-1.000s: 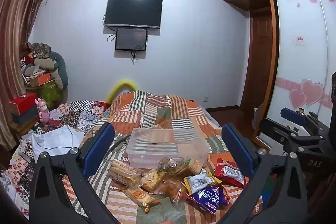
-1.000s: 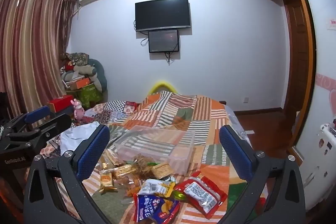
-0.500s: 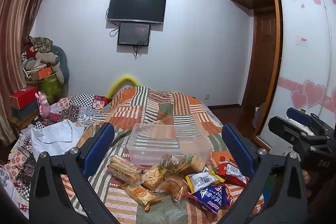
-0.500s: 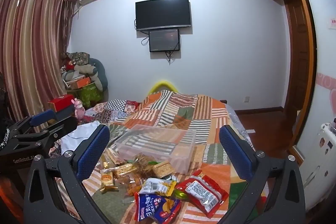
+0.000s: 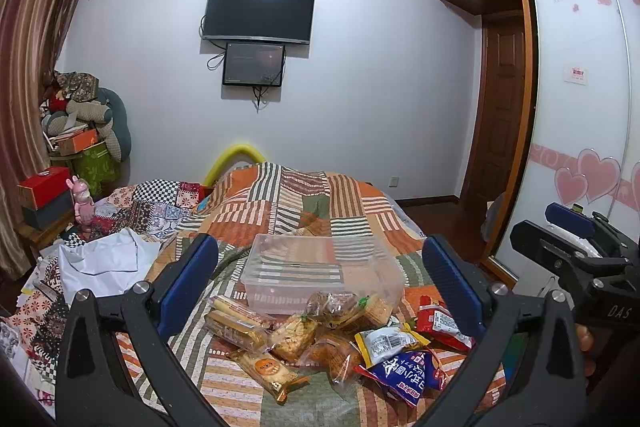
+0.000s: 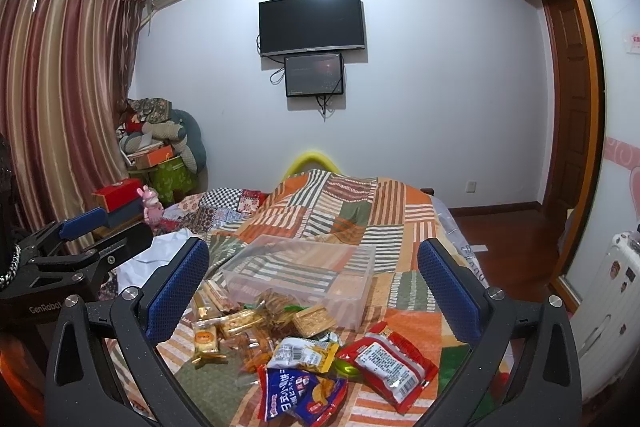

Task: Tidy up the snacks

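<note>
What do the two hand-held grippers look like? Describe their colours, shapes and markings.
Both the left gripper and the right gripper have black, triangular cut-out frames with silver screw heads, and textured blue pads on the fingers. White lettering "GenRobot" marks the left one's body, "DAS" the right one's.

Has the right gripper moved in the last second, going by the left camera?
Yes. The right gripper has risen against the heart decal on the wardrobe door beside it.

dim, even indoor light | heavy fisheye bending | corners dark, perhaps vignetted
</note>
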